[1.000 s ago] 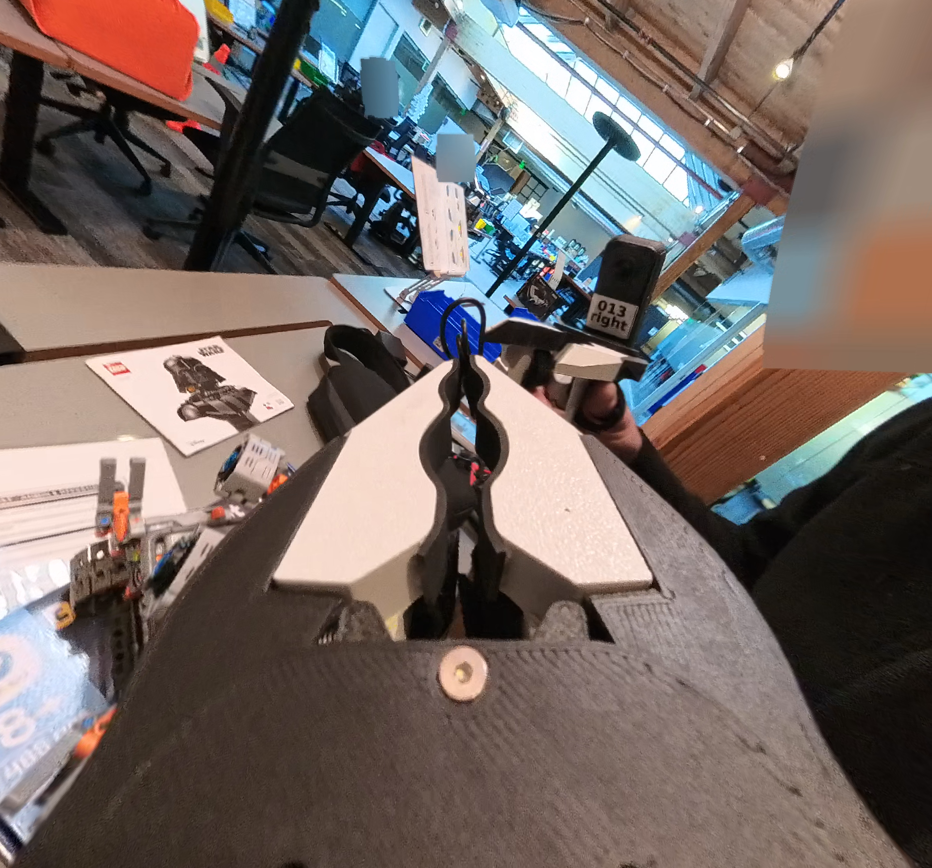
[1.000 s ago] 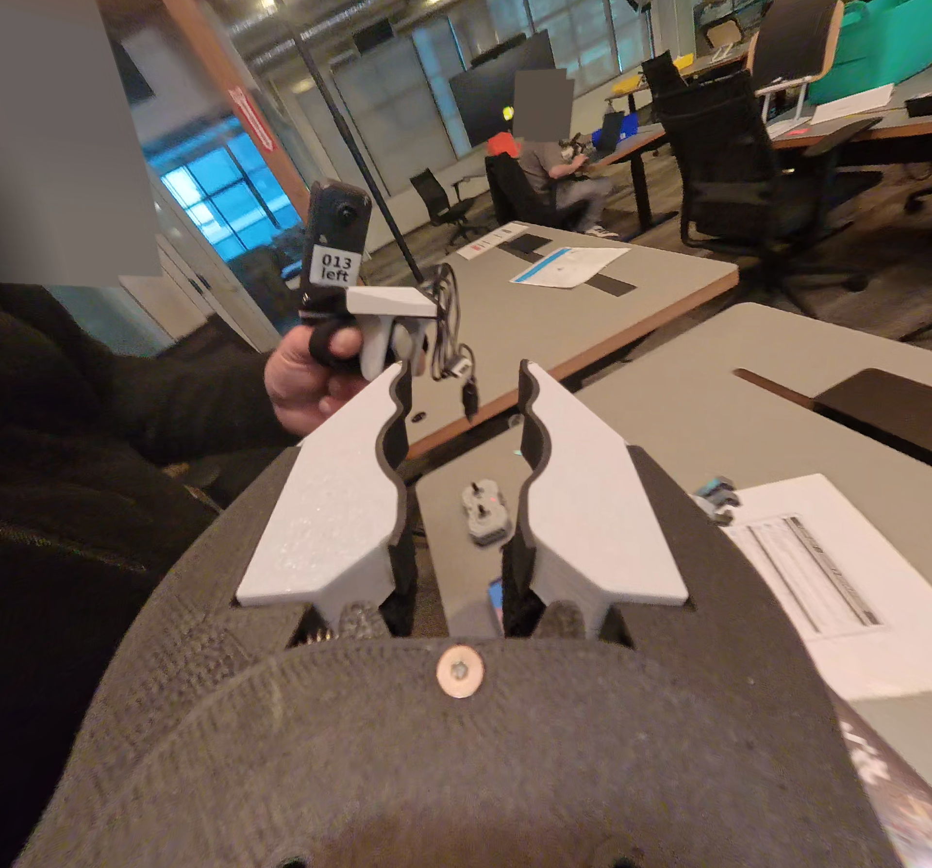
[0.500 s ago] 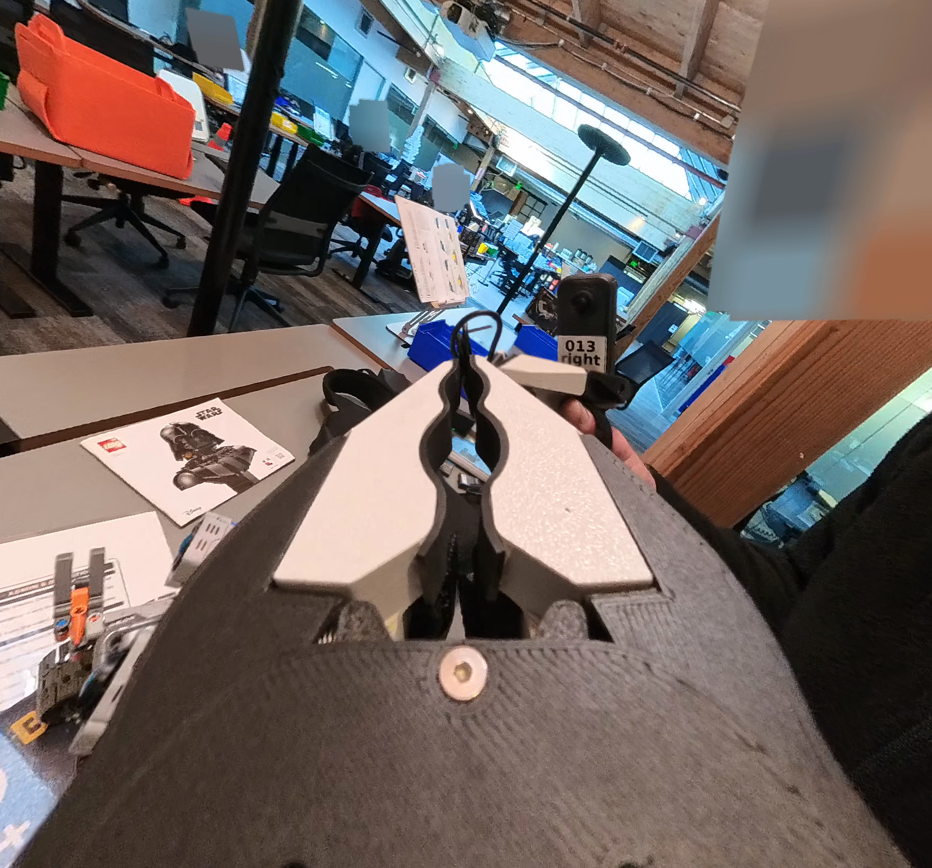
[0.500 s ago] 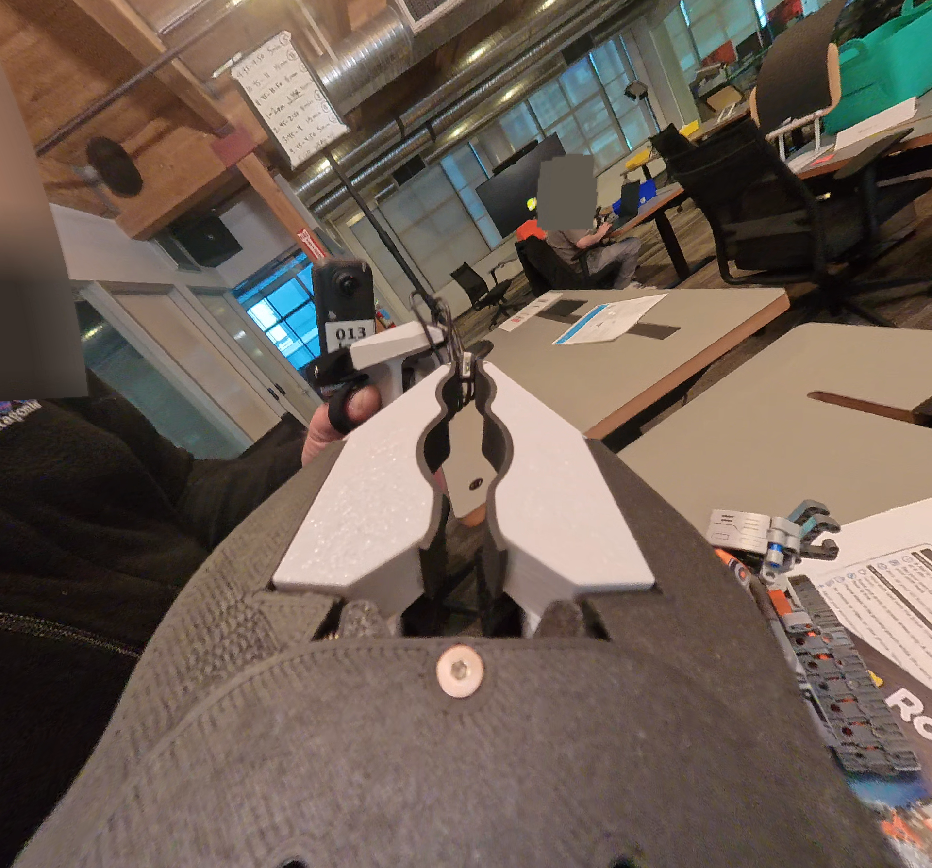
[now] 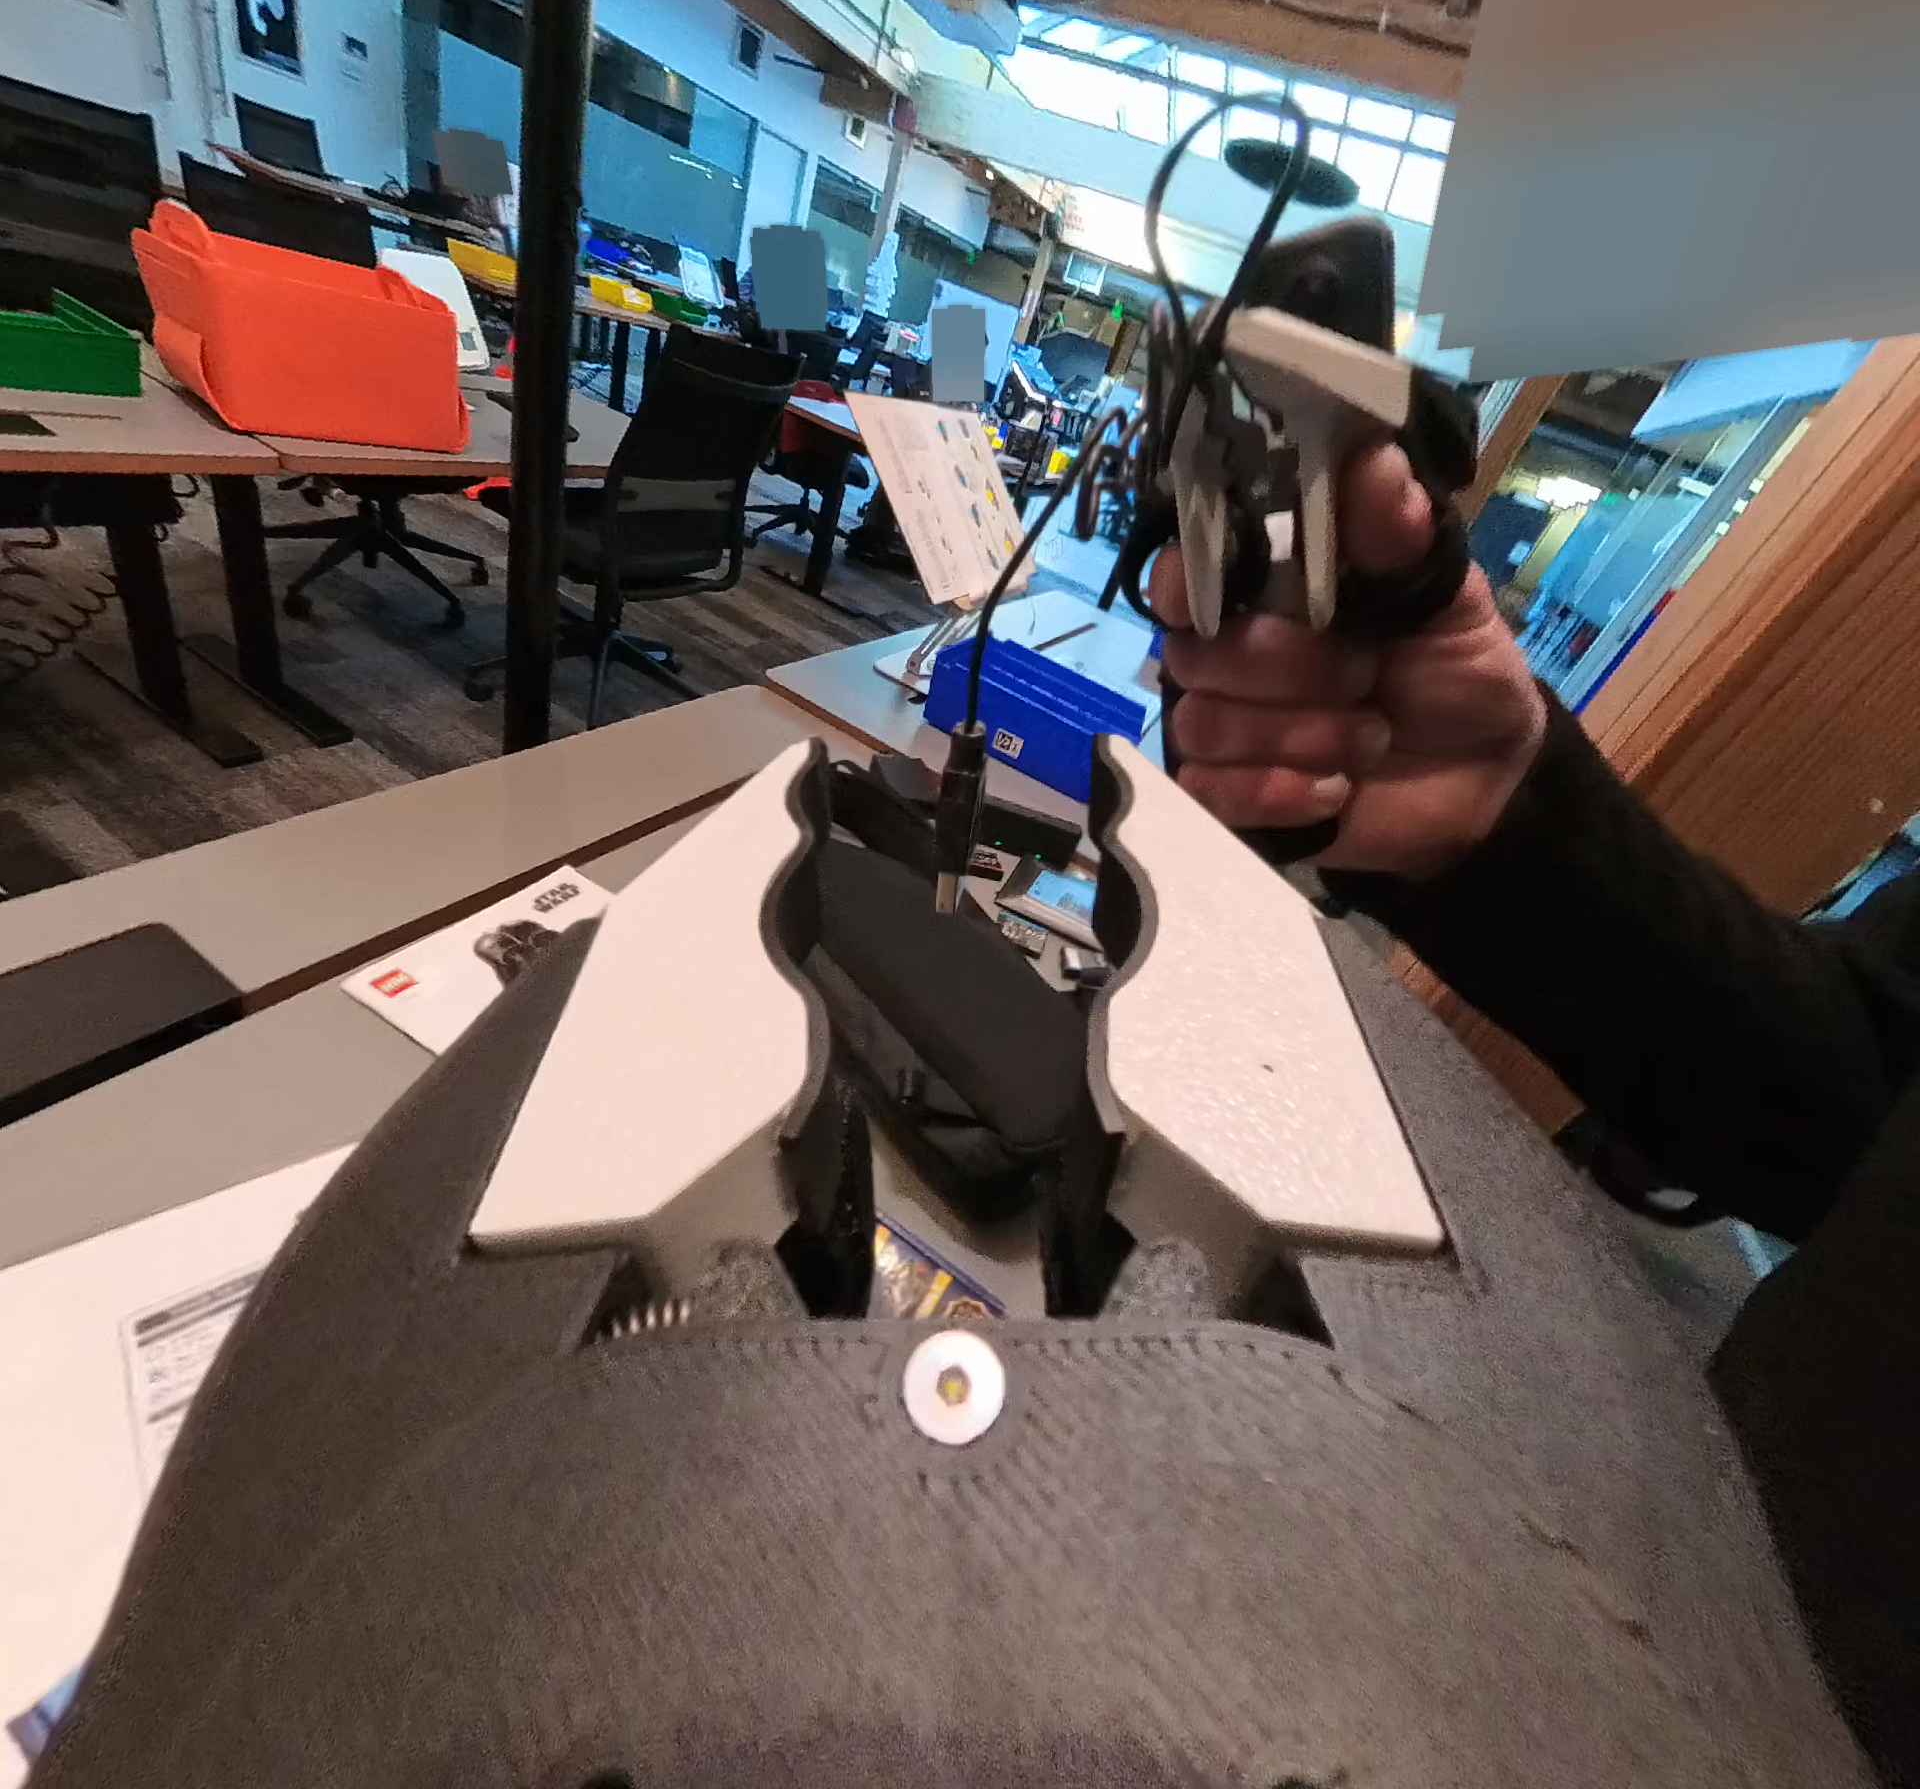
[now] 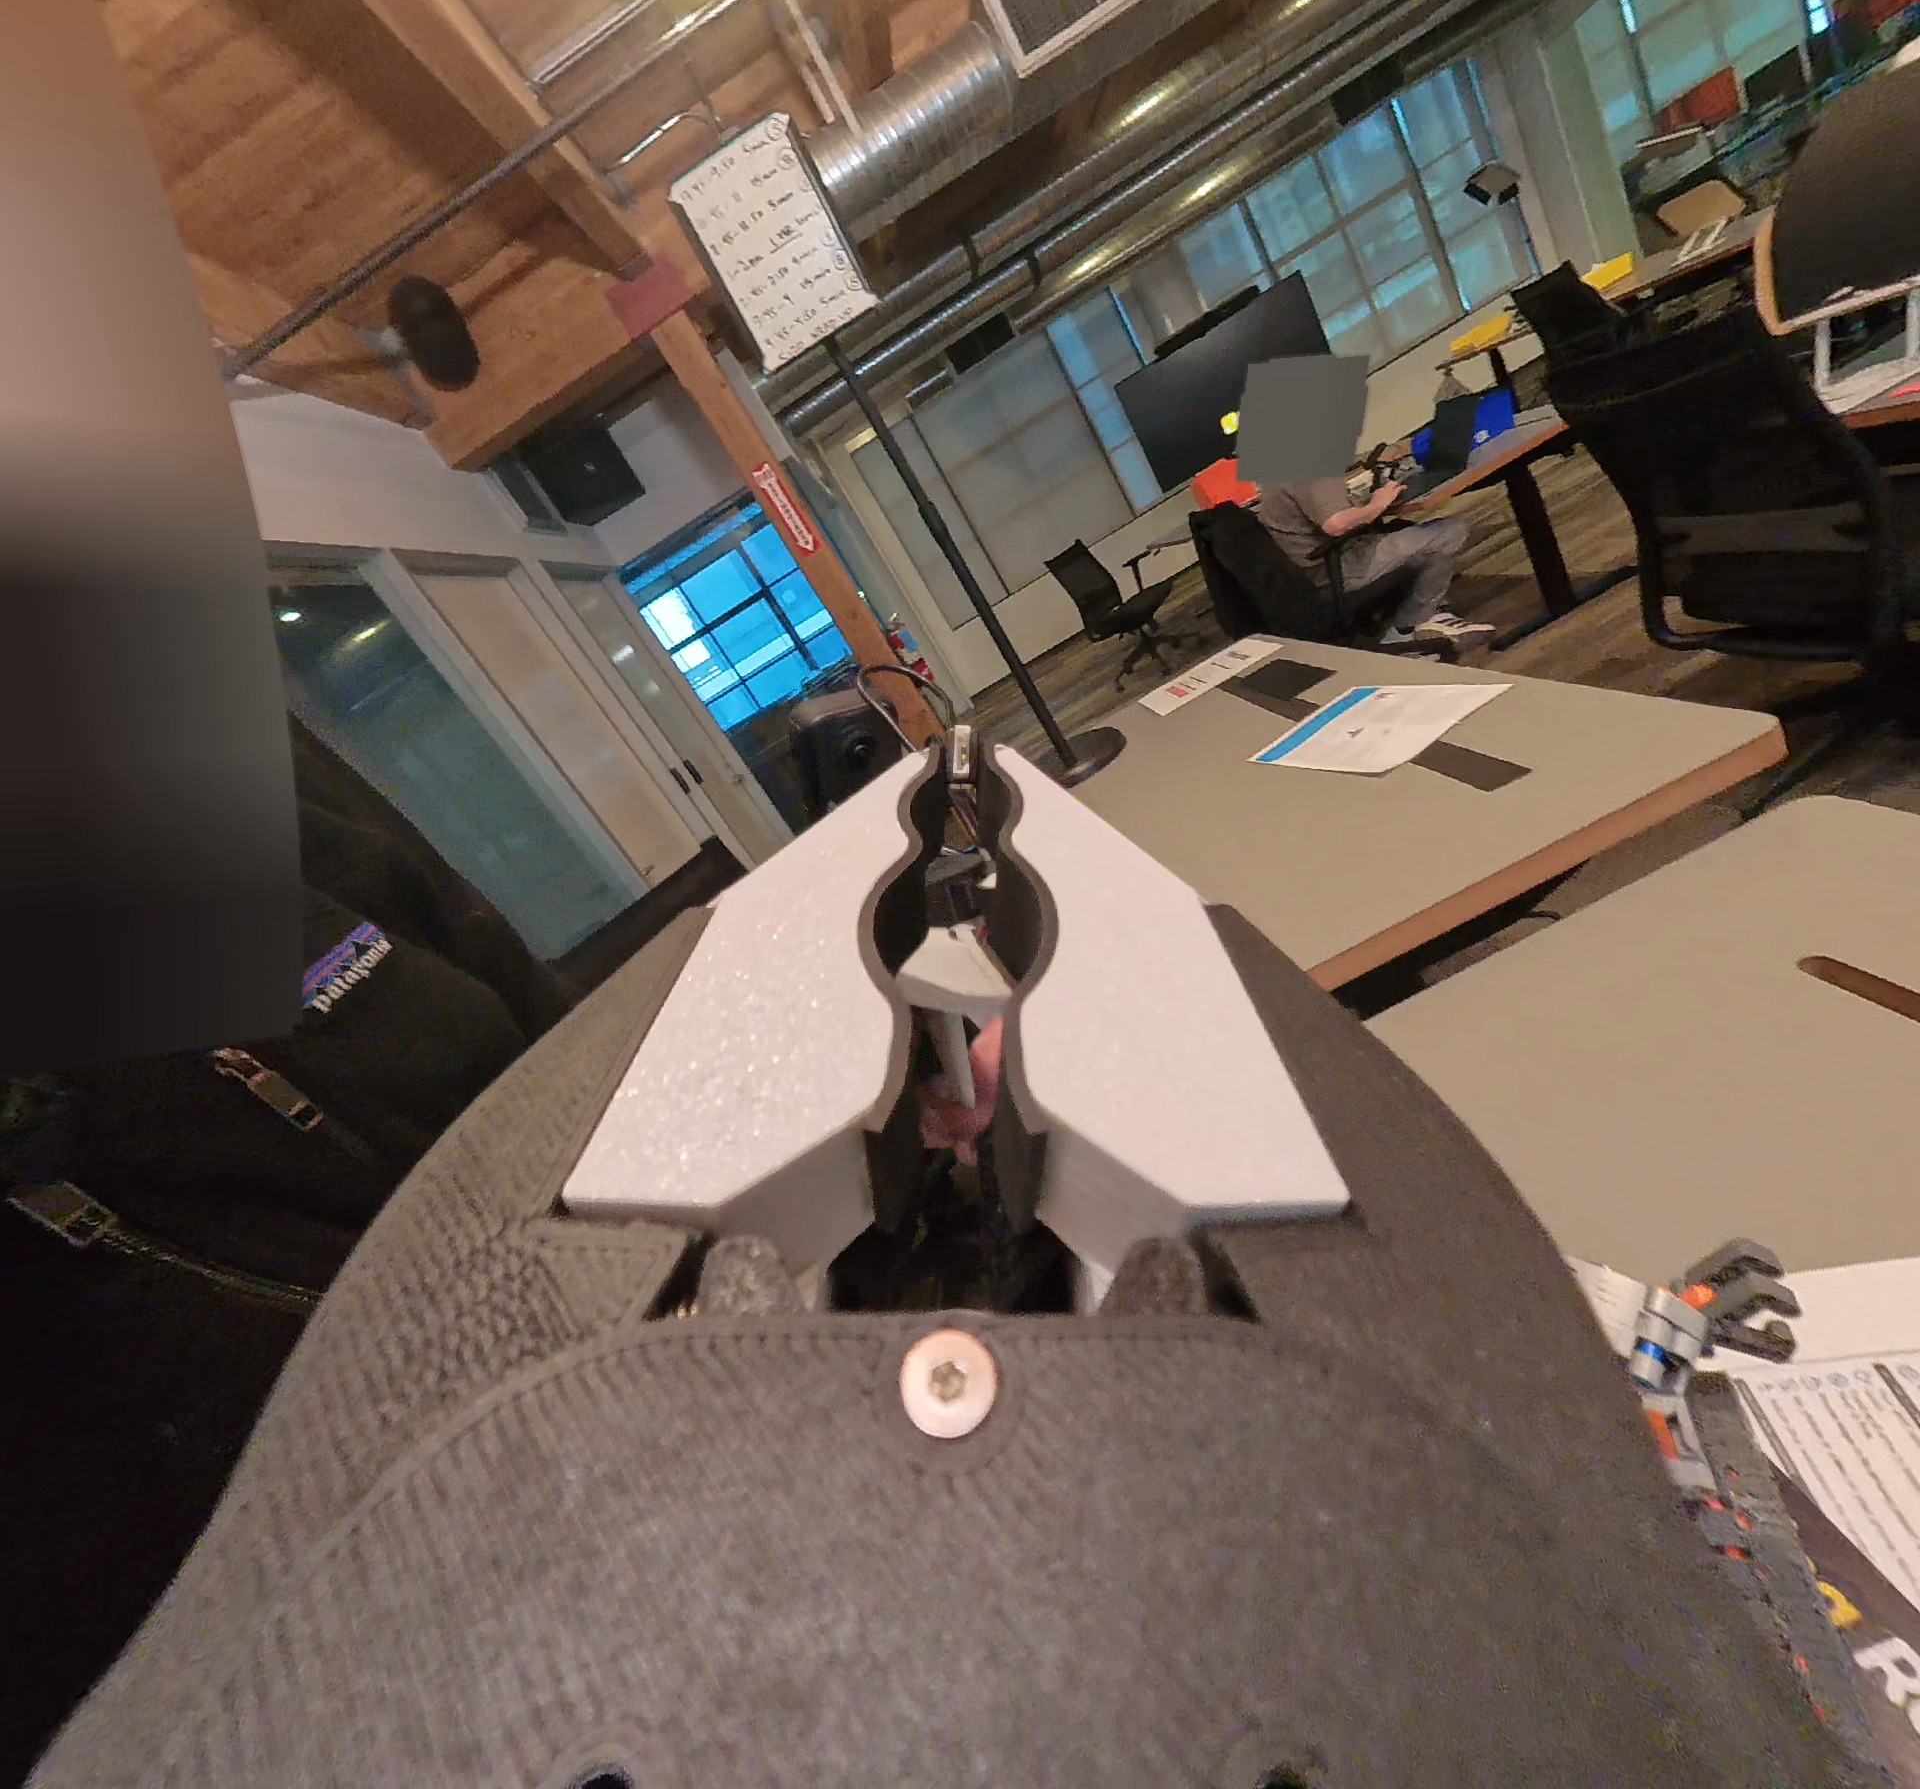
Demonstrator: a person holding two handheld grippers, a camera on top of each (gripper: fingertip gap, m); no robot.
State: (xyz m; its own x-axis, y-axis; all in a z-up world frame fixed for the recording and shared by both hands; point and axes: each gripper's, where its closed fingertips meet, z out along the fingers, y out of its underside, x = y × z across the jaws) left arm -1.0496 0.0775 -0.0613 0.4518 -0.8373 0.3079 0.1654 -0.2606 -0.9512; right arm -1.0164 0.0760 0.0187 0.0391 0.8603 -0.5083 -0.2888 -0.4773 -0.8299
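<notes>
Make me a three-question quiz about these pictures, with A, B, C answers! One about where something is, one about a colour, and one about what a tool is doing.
1. Where does the plug of the black cable hang?
A. Inside a drawer
B. In the gap between the left tool's fingers
C. On the floor

2. What colour is the biggest bin on the far desk?
A. Orange
B. Purple
C. Pink

3. What is the right tool doing?
A. Lying on the table
B. Standing wide open
C. Pinching the cable shut

Answers:
1. B: the left wrist view shows the plug dangling between the two spread fingers.
2. A: the bin is bright orange.
3. C: its fingers meet on the cable end, and a hand holds it up.
</notes>
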